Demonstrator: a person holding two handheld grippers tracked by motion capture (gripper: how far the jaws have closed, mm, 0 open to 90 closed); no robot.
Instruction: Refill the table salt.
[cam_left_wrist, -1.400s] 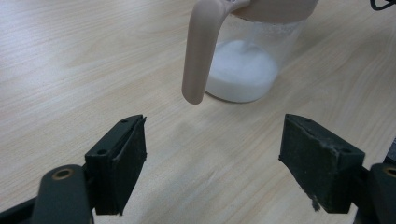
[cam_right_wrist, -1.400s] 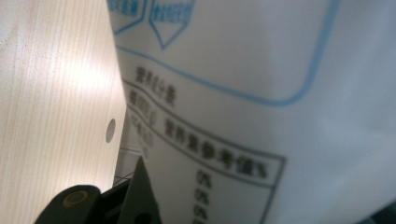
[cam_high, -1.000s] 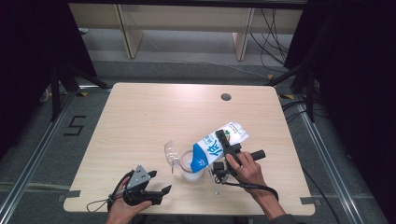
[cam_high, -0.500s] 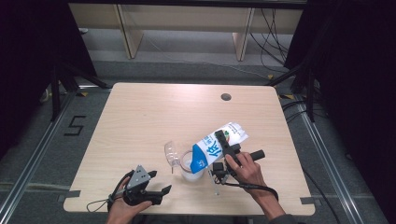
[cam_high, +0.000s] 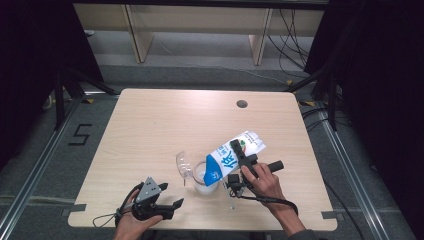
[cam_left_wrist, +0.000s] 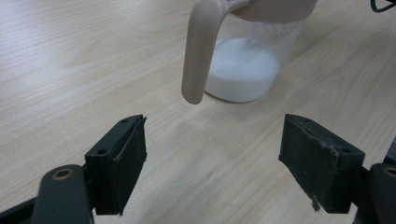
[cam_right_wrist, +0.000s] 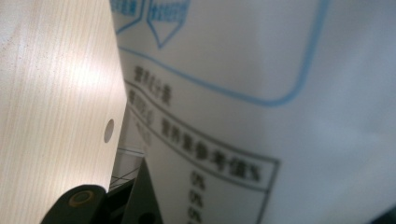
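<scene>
left tongs (cam_high: 170, 206) resting at the counter's (cam_high: 150, 130) near edge, jaws gaping wide with nothing between | right tongs (cam_high: 239, 156) clamping the tilted milk carton (cam_high: 231, 159), spout end hanging over the glass jug (cam_high: 202, 181) mid-counter, milk pooling inside.

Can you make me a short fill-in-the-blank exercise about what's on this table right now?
1. The right gripper holds a tilted blue and white ____.
2. The clear jug under the carton's mouth holds a ____ liquid.
3. The left gripper sits with its jaws ____ and nothing between them.
4. Everything rests on a light ____ table.

Missing words: carton; white; open; wooden
</scene>
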